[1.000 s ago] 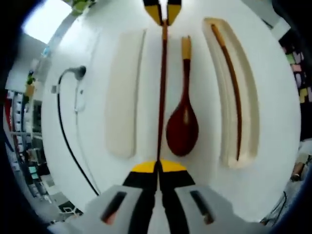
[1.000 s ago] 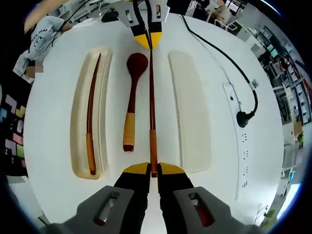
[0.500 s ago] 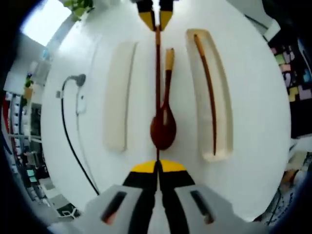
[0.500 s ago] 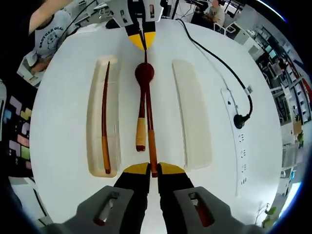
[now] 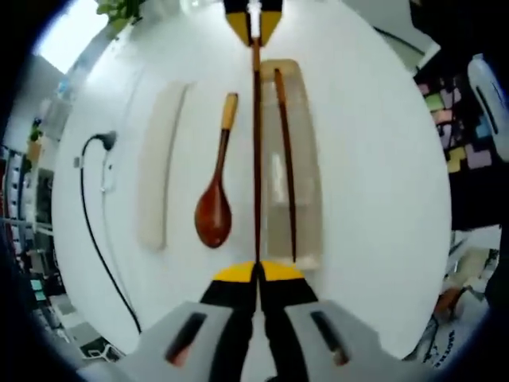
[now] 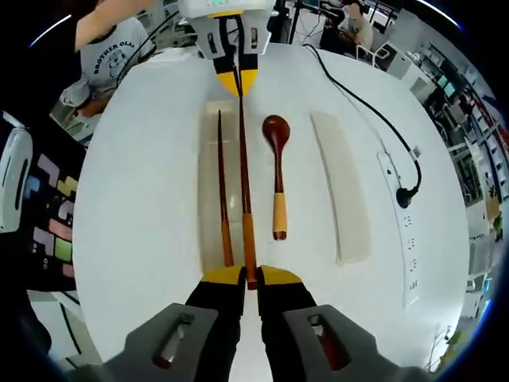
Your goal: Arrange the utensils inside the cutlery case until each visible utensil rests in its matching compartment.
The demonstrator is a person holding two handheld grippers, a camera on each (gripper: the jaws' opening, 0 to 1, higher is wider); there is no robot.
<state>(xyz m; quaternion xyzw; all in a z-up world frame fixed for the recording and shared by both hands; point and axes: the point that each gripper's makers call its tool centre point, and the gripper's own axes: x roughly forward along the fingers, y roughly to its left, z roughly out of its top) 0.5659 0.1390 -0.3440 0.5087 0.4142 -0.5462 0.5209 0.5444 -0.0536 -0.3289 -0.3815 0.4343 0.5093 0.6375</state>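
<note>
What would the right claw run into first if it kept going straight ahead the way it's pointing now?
Probably the left claw, straight ahead at the far end of the chopstick that both are shut on. The chopstick runs over the open case; their height apart is unclear.

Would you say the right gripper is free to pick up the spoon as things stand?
Probably not: the right gripper is shut on one end of a chopstick, with the left gripper on the other. The spoon lies uncovered beside it.

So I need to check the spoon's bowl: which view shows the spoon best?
The left gripper view: the spoon lies with its bowl near the camera, large and unblocked. In the right gripper view the spoon is whole too, but its bowl is at the far end.
</note>
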